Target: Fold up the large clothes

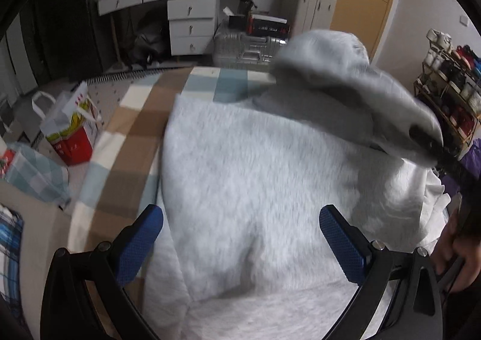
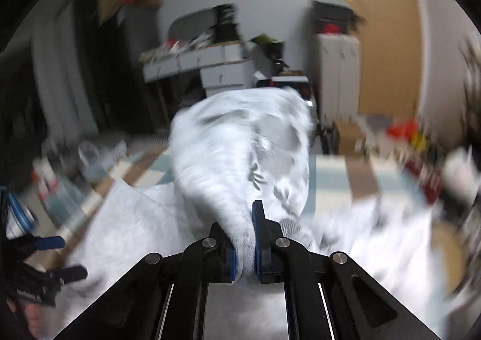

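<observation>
A: Left wrist view first. Fabric?
B: Light grey garment (image 1: pixel 240 165), fleecy, soft nap, spread flat over a checked bedspread (image 1: pixel 126 129) in tan, cream and pale blue squares. One part lifted and bunched into a rounded fold at upper right, blurred.
A: Tool?
B: Left gripper (image 1: pixel 240 237), black frame, blue knurled pads (image 1: pixel 342 246), spread wide, nothing between them. Hovering just above the flat cloth, apart from it. Hand (image 1: pixel 460 252) on a black handle at the right edge.
A: Background?
B: White drawer unit (image 1: pixel 189 24), ribbed silver suitcase (image 1: pixel 246 45), shoe rack (image 1: pixel 451 90), red and white paper bag (image 1: pixel 72 126) on the floor.
A: Right wrist view.
B: Heavy motion blur. Right gripper (image 2: pixel 245 246) clamped tight on a ribbed edge of the same grey garment (image 2: pixel 240 153); cloth pinched between the blue pads (image 2: pixel 257 228), rising away from the tips in a creased, tapering hump. Rest of it lying flat below, on the checked cover.
A: Other tool visible?
B: Yes, left gripper (image 2: pixel 61 255) at the lower left edge, fingers parted, above the flat cloth.
</observation>
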The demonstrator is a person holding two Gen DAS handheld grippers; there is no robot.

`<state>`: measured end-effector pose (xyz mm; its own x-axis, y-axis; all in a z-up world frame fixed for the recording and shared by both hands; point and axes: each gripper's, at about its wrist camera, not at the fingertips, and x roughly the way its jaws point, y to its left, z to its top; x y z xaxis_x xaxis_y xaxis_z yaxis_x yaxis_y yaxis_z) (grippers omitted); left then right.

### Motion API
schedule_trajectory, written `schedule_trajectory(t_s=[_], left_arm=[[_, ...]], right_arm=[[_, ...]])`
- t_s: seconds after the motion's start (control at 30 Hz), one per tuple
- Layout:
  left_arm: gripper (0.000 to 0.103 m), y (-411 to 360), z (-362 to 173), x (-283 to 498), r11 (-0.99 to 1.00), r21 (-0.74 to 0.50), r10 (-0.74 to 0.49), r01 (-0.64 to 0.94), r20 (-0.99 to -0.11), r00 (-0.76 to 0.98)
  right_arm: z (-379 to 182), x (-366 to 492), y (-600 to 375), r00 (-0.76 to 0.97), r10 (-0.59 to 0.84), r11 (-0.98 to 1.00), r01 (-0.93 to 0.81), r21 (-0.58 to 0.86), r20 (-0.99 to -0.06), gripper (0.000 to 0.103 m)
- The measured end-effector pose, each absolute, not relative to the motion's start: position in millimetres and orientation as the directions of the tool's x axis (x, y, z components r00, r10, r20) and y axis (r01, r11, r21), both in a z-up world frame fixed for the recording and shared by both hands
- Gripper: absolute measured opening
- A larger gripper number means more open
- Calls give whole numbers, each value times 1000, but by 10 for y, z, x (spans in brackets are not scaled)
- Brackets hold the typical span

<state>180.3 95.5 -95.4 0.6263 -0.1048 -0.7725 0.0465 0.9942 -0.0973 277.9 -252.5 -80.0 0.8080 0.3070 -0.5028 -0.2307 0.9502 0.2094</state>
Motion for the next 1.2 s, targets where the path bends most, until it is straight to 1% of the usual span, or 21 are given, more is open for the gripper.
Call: schedule_trajectory(t_s=[0.13,0.2,0.23,0.27,0.3,0.33,0.4,0.43,0.5,0.6,0.67,0.7,0.77,0.87,0.93,1.0,1.1,1.2], left_arm=[[101,912,-910,1961,999,-8,-35,46,-776,630],[101,884,-839,2098,999,1,-32,52,-768,639],[101,844,-791,2166,997,28,-23,69,-765,643],[101,751,-742,2275,993,80,6,85,-762,647],[101,626,-694,2400,983,144,36,113,-754,656],[101,533,-684,2522,970,201,62,136,-746,663],[101,271,-718,2796,928,323,125,185,-739,662],[101,187,-766,2897,914,357,151,193,-741,654],[101,73,-857,3085,903,372,162,214,-758,632],[101,-50,-995,3338,897,394,192,199,-754,629],[101,-85,-1047,3443,910,363,176,199,-775,606],[101,-118,-1095,3525,911,362,182,195,-780,599],[101,-200,-1072,3593,909,380,209,171,-770,603],[101,-289,-894,3648,925,342,159,166,-745,648],[101,-294,-816,3680,948,271,104,165,-756,647],[101,-222,-796,3792,979,140,21,149,-793,609],[101,-88,-824,3922,991,-68,-120,113,-817,564],[101,75,-890,4025,981,-194,-176,26,-819,546]], right_arm=[[-963,2682,-2758,835,365,902,-208,377,-412,8],[-1082,2747,-2872,846,386,870,-201,450,-369,8],[-1160,2750,-2939,849,405,848,-210,486,-340,8],[-1191,2740,-2967,849,411,839,-209,503,-332,8],[-1195,2762,-2960,837,427,827,-207,523,-343,8],[-1159,2765,-2976,832,442,818,-221,530,-335,8],[-1037,2646,-2972,852,426,829,-233,509,-303,9],[-1032,2642,-3001,852,433,816,-233,529,-293,9],[-1079,2659,-3059,854,433,798,-214,563,-289,8],[-1122,2656,-3256,881,388,773,-150,617,-272,8],[-1157,2664,-3364,888,365,756,-107,646,-279,8],[-1197,2679,-3411,883,380,732,-103,674,-277,8],[-1247,2690,-3487,879,396,691,-95,717,-266,8],[-1210,2671,-3443,882,389,705,-98,703,-267,8],[-1205,2651,-3413,882,390,709,-103,698,-266,8],[-1223,2648,-3456,880,394,697,-98,711,-265,9],[-1244,2707,-3501,878,397,690,-93,718,-268,9],[-1237,2700,-3482,878,396,694,-93,714,-270,9]])
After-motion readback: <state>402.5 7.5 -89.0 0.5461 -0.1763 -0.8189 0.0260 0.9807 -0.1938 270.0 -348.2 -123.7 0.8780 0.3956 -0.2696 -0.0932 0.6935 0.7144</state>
